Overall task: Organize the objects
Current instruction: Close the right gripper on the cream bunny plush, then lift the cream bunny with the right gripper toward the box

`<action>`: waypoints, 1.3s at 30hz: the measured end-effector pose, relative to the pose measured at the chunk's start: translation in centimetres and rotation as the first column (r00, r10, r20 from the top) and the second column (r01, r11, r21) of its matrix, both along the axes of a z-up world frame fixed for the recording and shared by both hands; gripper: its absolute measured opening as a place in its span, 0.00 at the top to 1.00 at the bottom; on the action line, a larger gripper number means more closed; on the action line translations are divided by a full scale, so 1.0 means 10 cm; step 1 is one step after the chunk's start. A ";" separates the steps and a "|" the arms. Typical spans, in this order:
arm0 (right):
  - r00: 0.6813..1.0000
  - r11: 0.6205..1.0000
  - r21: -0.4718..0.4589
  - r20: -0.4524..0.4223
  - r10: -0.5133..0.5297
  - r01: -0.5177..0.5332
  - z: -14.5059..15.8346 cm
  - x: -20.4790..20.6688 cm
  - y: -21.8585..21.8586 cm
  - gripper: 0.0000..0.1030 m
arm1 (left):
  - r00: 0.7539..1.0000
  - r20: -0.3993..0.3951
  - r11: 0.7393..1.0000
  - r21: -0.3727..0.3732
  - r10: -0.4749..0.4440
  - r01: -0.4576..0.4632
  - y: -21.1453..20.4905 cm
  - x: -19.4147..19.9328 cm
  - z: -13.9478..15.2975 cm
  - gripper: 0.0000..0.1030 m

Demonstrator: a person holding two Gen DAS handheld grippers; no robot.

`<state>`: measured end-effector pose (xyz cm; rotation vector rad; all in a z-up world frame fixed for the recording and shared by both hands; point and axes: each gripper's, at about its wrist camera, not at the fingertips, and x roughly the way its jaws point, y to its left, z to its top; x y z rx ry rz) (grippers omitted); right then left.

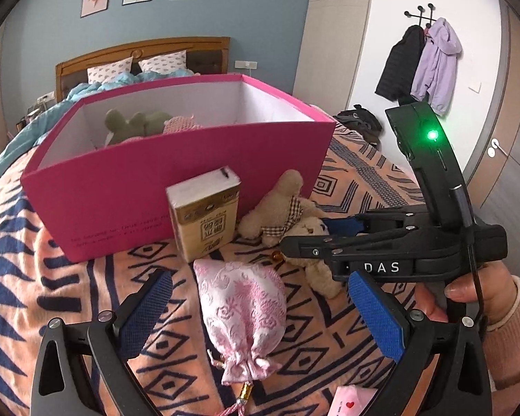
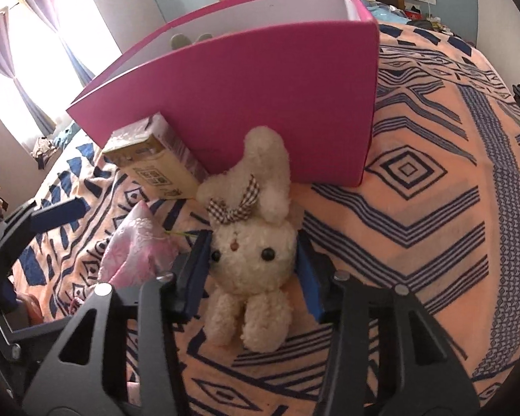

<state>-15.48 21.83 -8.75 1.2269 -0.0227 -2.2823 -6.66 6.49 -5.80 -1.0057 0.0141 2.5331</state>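
One pink box (image 1: pixel 128 204), one gold carton (image 1: pixel 206 222), one cream plush rabbit (image 2: pixel 251 256), one pink satin pouch (image 1: pixel 242 312), two plush toys in box, two pillows, three wall prints, two hanging jackets

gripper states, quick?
Left gripper: open, straddling the pink pouch, not gripping.
Right gripper: shut on the plush bunny.

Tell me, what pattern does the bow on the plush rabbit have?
A brown-and-white check; the bow on the plush rabbit shows best in the right wrist view.
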 end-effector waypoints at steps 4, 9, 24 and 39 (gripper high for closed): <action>1.000 0.999 -0.033 0.016 0.006 -0.005 0.02 0.05 0.07 0.54 | 1.000 0.001 0.999 0.027 -0.027 0.027 0.02 -0.02 0.05 0.00; 1.000 0.997 -0.079 0.010 -0.011 0.012 0.11 0.14 0.20 0.54 | 0.996 -0.022 0.994 0.058 -0.088 0.090 0.08 0.03 0.13 0.00; 0.998 0.973 -0.229 -0.069 -0.006 -0.010 0.62 0.29 0.31 0.54 | 0.974 0.016 0.968 0.115 -0.226 0.222 0.33 -0.01 0.23 0.30; 0.991 0.954 -0.295 -0.131 0.018 -0.057 1.00 0.20 0.22 0.54 | 0.973 -0.048 0.961 0.152 -0.225 0.230 0.26 -0.14 0.57 0.44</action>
